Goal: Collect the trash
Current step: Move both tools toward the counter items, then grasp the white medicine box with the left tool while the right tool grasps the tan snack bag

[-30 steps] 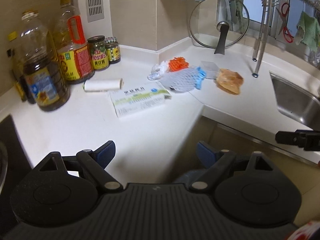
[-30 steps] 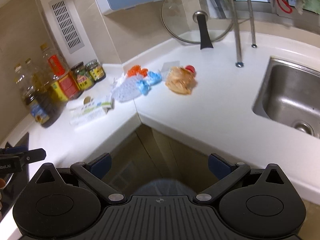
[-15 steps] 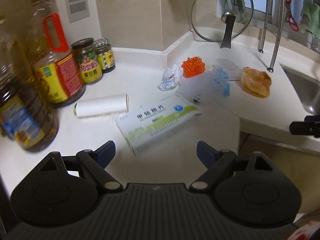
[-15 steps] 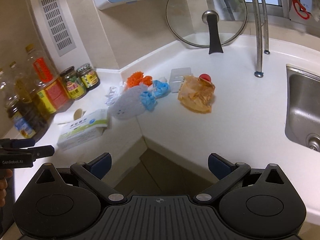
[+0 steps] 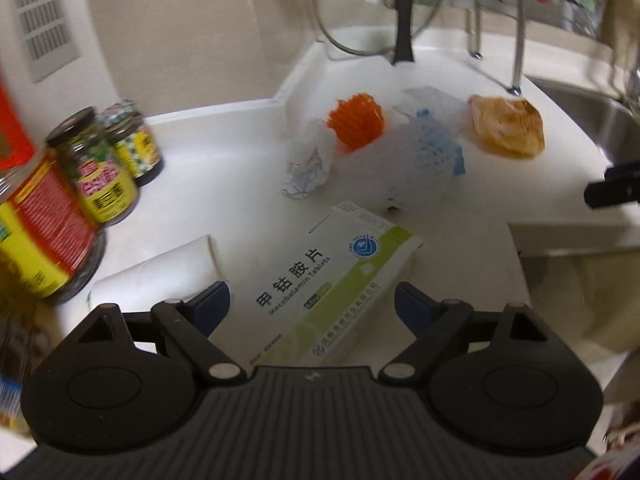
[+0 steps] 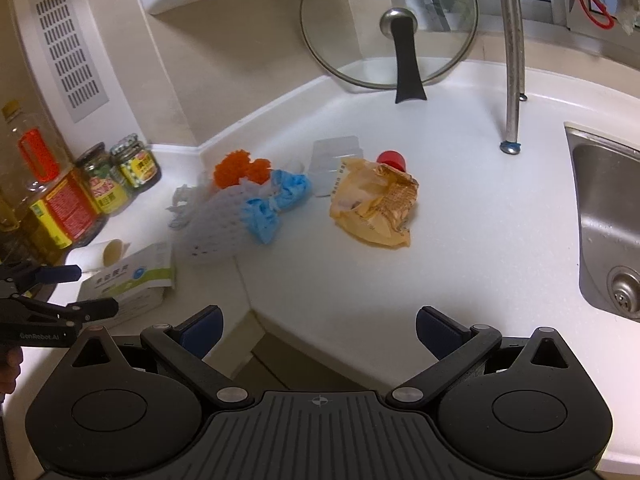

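Observation:
A white and green tablet box [image 5: 332, 280] [image 6: 128, 276] lies flat on the white counter, and my open left gripper [image 5: 312, 304] [image 6: 76, 292] hovers with the near end of the box between its blue pads. Behind the box lie a crumpled paper ball [image 5: 306, 164], an orange foam net [image 5: 356, 122] [image 6: 240, 168], a white foam net [image 5: 416, 156] [image 6: 216, 224] over blue scraps [image 6: 276, 204], and an orange crumpled wrapper [image 5: 506, 126] [image 6: 376, 204]. My right gripper [image 6: 318, 328] stays open over the counter's front corner, well short of the wrapper.
A white paper roll [image 5: 156, 276] lies left of the box. Oil bottles [image 6: 44, 192] and two jars [image 5: 106, 160] crowd the left wall. A glass pot lid [image 6: 390, 24] leans at the back, a red cap [image 6: 392, 159] sits behind the wrapper, and the steel sink [image 6: 608, 216] lies right.
Both grippers have moved forward toward the counter. The left one closed in on the tablet box until the box's end lies between its open fingers. Nothing has been grasped.

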`<action>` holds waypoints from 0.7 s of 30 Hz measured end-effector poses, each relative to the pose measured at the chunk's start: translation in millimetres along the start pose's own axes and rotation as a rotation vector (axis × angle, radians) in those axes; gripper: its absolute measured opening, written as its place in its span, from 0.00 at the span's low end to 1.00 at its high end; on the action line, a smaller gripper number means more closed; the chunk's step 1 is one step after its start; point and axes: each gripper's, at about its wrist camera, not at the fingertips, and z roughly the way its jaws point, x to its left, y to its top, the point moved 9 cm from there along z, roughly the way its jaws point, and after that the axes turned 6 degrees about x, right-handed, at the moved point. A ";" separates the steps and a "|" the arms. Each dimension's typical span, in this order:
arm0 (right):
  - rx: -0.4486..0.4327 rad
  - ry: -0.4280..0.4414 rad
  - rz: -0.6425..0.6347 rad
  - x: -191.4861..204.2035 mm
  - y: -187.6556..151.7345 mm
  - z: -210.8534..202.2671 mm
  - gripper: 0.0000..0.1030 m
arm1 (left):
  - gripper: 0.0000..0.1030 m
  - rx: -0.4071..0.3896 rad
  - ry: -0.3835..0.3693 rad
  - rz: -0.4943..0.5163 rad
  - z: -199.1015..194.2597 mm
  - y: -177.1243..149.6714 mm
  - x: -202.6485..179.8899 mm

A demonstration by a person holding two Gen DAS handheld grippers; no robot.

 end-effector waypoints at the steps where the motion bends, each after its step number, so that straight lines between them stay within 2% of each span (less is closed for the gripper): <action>1: 0.003 -0.002 0.009 -1.9 0.8 1.4 1.00 | 0.86 0.008 -0.012 0.017 4.4 -0.3 -0.1; 4: 0.011 -0.004 0.033 -6.6 3.2 4.1 1.00 | 0.87 0.028 -0.020 0.062 15.2 0.1 1.6; 5: 0.013 -0.005 0.038 -8.2 4.0 5.1 1.00 | 0.90 0.030 -0.024 0.073 17.6 0.5 2.9; 9: 0.018 -0.022 0.050 -13.7 5.6 8.5 1.00 | 0.91 0.054 -0.065 0.084 26.2 1.5 8.7; 14: 0.022 -0.032 0.063 -17.8 5.6 10.0 1.00 | 0.90 0.083 -0.081 0.056 31.0 2.5 10.3; 21: 0.021 -0.035 0.053 -17.2 4.6 10.2 1.00 | 0.82 0.087 -0.084 -0.035 21.6 1.0 -0.5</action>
